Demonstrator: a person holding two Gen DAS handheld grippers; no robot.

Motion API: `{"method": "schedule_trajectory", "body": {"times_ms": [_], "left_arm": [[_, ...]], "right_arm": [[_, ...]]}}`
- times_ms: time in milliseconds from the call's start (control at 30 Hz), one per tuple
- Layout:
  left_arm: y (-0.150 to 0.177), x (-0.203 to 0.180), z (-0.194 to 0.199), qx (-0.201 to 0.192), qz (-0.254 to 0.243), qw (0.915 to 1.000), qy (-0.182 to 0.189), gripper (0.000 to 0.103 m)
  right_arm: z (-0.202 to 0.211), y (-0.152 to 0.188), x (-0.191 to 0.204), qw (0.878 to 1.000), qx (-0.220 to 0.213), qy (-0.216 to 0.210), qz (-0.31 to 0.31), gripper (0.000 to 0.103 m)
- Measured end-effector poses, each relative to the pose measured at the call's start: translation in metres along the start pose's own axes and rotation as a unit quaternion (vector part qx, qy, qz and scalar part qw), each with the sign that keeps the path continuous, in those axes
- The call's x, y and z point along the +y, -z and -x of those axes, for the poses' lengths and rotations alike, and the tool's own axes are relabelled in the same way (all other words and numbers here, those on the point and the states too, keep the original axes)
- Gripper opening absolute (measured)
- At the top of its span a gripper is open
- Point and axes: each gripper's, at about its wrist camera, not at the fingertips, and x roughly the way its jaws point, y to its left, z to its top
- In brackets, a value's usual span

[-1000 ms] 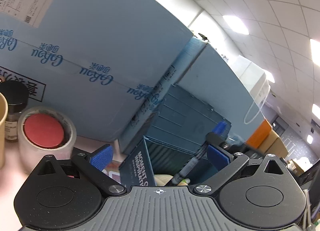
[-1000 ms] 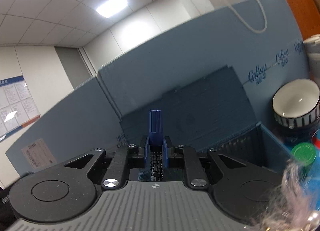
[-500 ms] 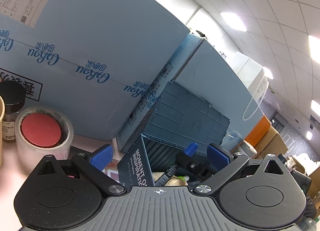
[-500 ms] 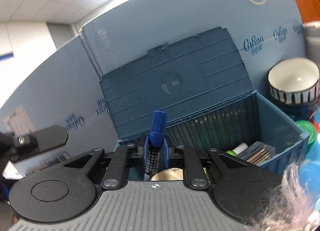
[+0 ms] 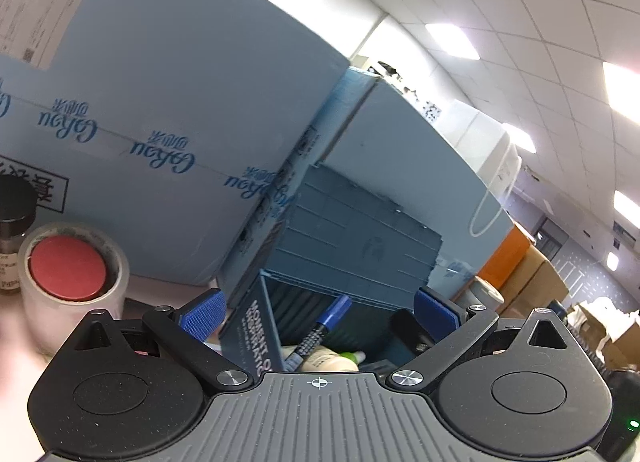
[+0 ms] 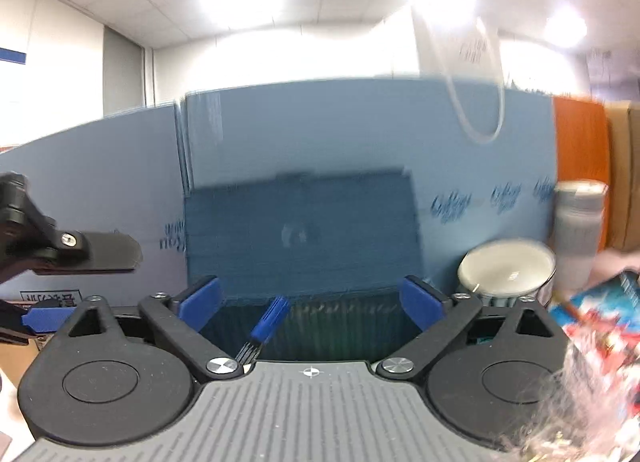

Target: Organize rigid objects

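Note:
A blue-capped marker [image 6: 272,318] leans loose between the pads of my right gripper [image 6: 311,298], whose jaws are opening and do not touch it. It tilts into the dark blue storage box [image 6: 340,318], whose lid [image 6: 304,229] stands upright behind. In the left wrist view the same marker [image 5: 324,326] rests slanted inside the box [image 5: 352,229], beside a dark blue book [image 5: 256,330]. My left gripper [image 5: 319,308] hangs open just in front of the box with nothing in it. One of its fingers [image 6: 88,250] shows at the left of the right wrist view.
Light blue cartons [image 5: 160,101] wall in the box from behind and the left. A tape roll with a red centre [image 5: 68,274] and a dark-capped bottle [image 5: 14,217] stand at the left. A white candle jar [image 6: 506,270], a white bottle [image 6: 580,217] and a colourful packet [image 6: 600,310] sit at the right.
My right gripper has opened wide and let go of the marker, which has tipped over to the left into the box. The right view has rolled. The left gripper has kept still.

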Motion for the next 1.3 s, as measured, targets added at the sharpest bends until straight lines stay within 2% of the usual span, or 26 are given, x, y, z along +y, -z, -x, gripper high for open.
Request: {"method": "schedule_trajectory", "body": {"times_ms": [67, 200, 367, 500, 667, 733, 867, 1033, 1200, 1300], "left_arm": [[0.000, -0.008, 0.003, -0.006, -0.010, 0.9999, 0.007, 0.101], [0.003, -0.028, 0.014, -0.028, -0.043, 0.9981, 0.033, 0.101], [0.005, -0.051, 0.028, -0.051, -0.078, 0.9949, 0.040, 0.101], [0.015, -0.069, 0.041, -0.080, -0.116, 0.9887, 0.052, 0.103], [0.040, -0.088, 0.043, -0.119, -0.180, 0.9765, 0.004, 0.103], [0.048, -0.091, 0.045, -0.134, -0.188, 0.9729, -0.008, 0.103], [0.068, -0.074, 0.060, -0.187, -0.147, 0.9714, 0.005, 0.103], [0.083, -0.046, 0.068, -0.235, -0.103, 0.9655, -0.047, 0.103], [0.099, -0.037, 0.055, -0.279, -0.132, 0.9468, -0.093, 0.103], [0.104, -0.039, 0.051, -0.291, -0.152, 0.9390, -0.103, 0.103]], "right_arm": [[0.013, -0.003, -0.005, 1.000, -0.020, 0.009, 0.006, 0.103], [0.038, -0.007, -0.017, 0.998, -0.055, 0.026, 0.007, 0.103], [0.058, 0.000, -0.036, 0.997, -0.064, 0.050, 0.012, 0.103], [0.069, 0.007, -0.048, 0.996, -0.071, 0.059, 0.001, 0.103], [0.075, 0.015, -0.055, 0.996, -0.077, 0.049, -0.018, 0.103], [0.076, 0.018, -0.056, 0.995, -0.082, 0.045, -0.018, 0.103], [0.074, 0.023, -0.059, 0.996, -0.080, 0.038, -0.014, 0.103], [0.069, 0.029, -0.055, 0.996, -0.083, 0.024, 0.015, 0.103], [0.064, 0.036, -0.051, 0.992, -0.121, 0.011, 0.022, 0.103], [0.061, 0.040, -0.052, 0.991, -0.131, -0.002, 0.003, 0.103]]}}
